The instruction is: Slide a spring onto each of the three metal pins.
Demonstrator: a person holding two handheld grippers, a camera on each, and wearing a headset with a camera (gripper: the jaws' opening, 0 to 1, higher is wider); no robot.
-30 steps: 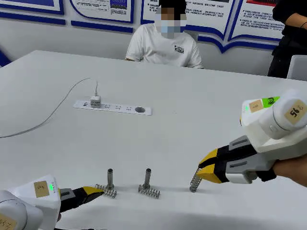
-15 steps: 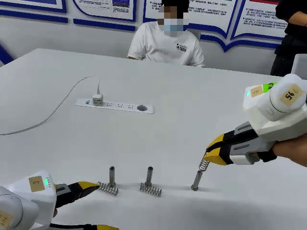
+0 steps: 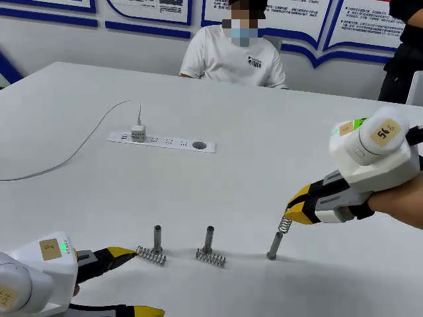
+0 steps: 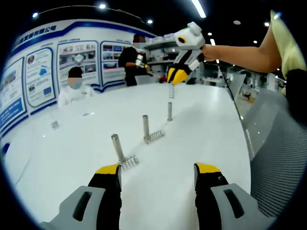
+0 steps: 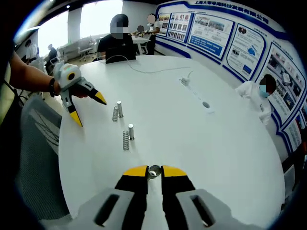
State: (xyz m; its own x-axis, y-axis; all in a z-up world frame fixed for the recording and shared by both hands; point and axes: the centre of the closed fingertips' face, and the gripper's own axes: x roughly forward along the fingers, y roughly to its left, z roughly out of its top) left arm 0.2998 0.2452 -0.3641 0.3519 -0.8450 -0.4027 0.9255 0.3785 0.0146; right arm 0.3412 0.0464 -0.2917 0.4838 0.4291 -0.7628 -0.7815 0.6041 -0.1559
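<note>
- The left gripper (image 4: 157,170) hovers low over the table (image 3: 264,165), far to the left of the middle pin (image 3: 209,238) and a little nearer the person; its jaws stand wide apart with nothing between them
- The left pin (image 3: 157,238) stands upright and bare, left of the middle pin, and the left spring (image 3: 151,255) lies flat on the table at its foot
- The middle pin is upright and bare too, and the middle spring (image 3: 211,257) lies on its side just in front of it, on the person's side
- The right pin (image 3: 274,245) stands to the right of the middle pin, in the same row, with no spring on it yet
- The held spring (image 3: 285,224) hangs right of the middle pin and higher, its lower end just at the top of the right pin; I cannot tell whether it has caught the tip
- The right gripper (image 3: 289,214), further right and above, has its jaws pinched narrow on the top of that spring
- Judged step: threading the first spring, with none of the three done
- The next move calls for lining the coil's bore up with the right pin, lowering it straight, then letting go
</note>
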